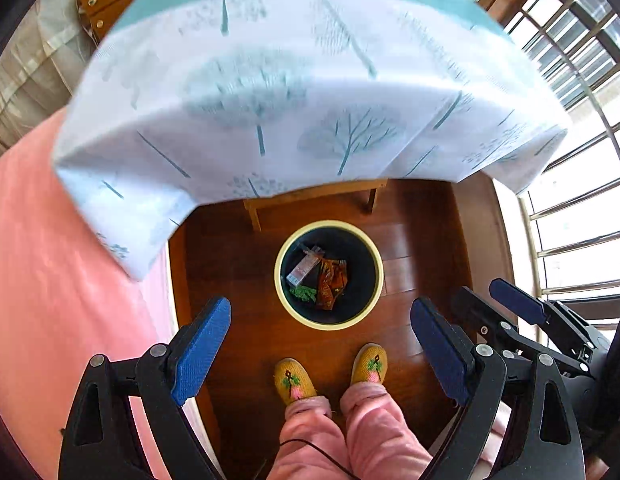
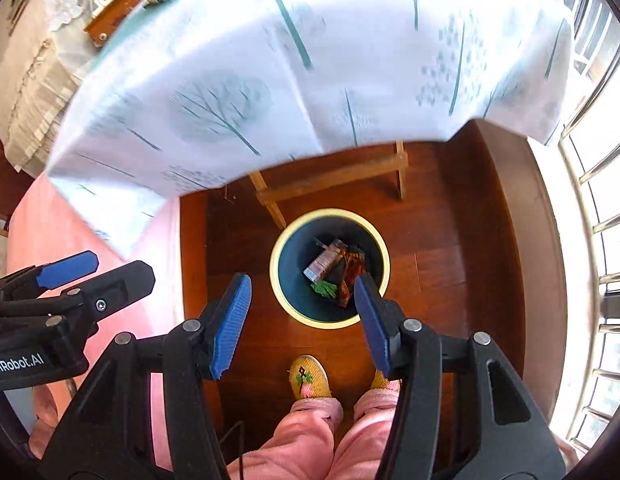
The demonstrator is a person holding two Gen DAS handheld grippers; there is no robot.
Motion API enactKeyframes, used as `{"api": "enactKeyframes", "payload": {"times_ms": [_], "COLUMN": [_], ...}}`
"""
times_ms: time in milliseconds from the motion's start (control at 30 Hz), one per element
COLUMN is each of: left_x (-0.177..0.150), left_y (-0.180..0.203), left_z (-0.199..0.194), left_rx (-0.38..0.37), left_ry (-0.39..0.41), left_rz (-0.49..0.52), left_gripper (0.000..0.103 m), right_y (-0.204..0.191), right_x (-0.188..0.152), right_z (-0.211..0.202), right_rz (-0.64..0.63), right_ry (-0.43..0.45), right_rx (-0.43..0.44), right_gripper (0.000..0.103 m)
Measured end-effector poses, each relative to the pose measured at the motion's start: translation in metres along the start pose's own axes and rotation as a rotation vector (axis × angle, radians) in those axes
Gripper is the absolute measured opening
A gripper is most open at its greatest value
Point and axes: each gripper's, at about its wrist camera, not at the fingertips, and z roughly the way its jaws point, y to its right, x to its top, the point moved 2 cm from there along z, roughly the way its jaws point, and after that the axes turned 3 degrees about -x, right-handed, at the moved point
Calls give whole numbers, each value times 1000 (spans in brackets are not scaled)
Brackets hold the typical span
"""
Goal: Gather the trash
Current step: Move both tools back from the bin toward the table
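A round bin point(image 1: 283, 284) point(image 2: 277, 280) with a cream rim and dark inside stands on the wooden floor. Inside lie a clear wrapped box point(image 1: 303, 266) point(image 2: 324, 262), an orange-brown wrapper point(image 1: 330, 286) point(image 2: 350, 276) and a green scrap point(image 1: 303, 293) point(image 2: 325, 289). My left gripper point(image 1: 320, 320) hangs high above the floor, open, nothing between its blue pads. My right gripper point(image 2: 301, 296) is beside it, also open and empty, well above the bin. Each gripper shows at the edge of the other's view.
A table with a white tree-print cloth point(image 1: 289, 92) point(image 2: 289, 64) overhangs the far side, its wooden frame point(image 2: 334, 184) behind the bin. A pink bed point(image 1: 49, 280) lies left, window bars point(image 1: 582, 208) right. A person's slippered feet point(image 1: 293, 380) stand near the bin.
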Motion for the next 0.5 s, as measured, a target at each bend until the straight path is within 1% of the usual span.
{"api": "enactKeyframes", "payload": {"times_ms": [267,500], "left_x": [8,27], "left_y": [13,30], "left_z": [-94,-165], "left_rx": [-19,-22], "left_ry": [81,211], "left_rz": [63,145], "left_gripper": [93,93], "right_y": [-25,-37], "right_x": [17,45], "right_z": [-90,-167], "right_rz": [-8,28], "right_ry": [78,220], "right_rx": [21,34], "right_gripper": [51,51]}}
